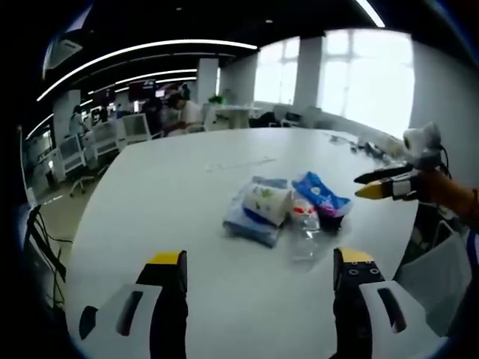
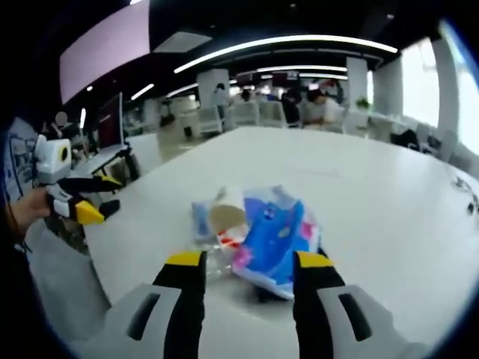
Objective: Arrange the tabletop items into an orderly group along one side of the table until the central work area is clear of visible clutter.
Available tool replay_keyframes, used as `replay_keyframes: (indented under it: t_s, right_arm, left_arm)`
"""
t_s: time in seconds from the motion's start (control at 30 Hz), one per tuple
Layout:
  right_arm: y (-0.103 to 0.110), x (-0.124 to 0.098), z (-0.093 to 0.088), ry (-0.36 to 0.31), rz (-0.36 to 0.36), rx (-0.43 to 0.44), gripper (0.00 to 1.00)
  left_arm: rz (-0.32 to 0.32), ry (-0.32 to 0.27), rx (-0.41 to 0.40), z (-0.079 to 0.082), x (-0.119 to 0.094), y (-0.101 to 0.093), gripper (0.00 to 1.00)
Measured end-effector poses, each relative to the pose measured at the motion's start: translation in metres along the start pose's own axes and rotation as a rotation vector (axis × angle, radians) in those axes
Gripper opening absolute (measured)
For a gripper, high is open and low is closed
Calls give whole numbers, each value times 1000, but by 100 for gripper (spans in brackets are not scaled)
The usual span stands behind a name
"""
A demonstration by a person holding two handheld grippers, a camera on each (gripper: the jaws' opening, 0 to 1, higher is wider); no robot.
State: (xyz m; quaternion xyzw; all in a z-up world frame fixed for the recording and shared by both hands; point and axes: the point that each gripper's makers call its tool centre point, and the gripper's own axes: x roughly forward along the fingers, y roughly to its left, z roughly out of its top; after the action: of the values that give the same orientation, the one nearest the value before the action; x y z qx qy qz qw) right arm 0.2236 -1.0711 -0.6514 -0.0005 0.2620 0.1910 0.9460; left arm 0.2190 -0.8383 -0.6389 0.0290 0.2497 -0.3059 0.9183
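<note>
White table (image 1: 165,202), big office behind it with desks, chairs and windows. A small pile of items sits on the tabletop: a paper roll (image 1: 266,202) lying on its side, a flat light-blue pack (image 1: 251,224) under it, a blue packet (image 1: 322,194) with pink print, and a clear plastic bottle (image 1: 305,224) with a red-white label lying between roll and packet. All 4 touch or overlap in 1 cluster.

Left gripper (image 1: 260,271): in the left gripper view its 2 yellow-tipped jaws stand wide apart, nothing between them, over bare table short of the pile. It also shows in the right gripper view (image 2: 93,202) off the table's edge, held by a hand (image 2: 26,209), tips spread, nothing in them.

Right gripper (image 2: 251,263): in the right gripper view the jaws are parted, and the blue packet (image 2: 273,239) lies just ahead and partly between the tips; contact can't be told. Roll (image 2: 224,213) end-on behind it, bottle (image 2: 224,250) under the packet's edge, light-blue pack (image 2: 200,218) at the far left of the pile. In the left gripper view the right gripper (image 1: 370,185) sits just right of the packet, tips slightly apart, nothing gripped.
</note>
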Motion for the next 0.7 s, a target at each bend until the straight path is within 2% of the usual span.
replay_keyframes:
  t_s: [0.47, 0.7]
  right_arm:
    - [-16, 19, -4, 14, -16, 39, 39]
    - [-28, 32, -6, 25, -24, 58, 35]
  left_arm:
    - [-44, -19, 5, 15, 19, -11, 75]
    - [-57, -5, 16, 14, 27, -11, 74]
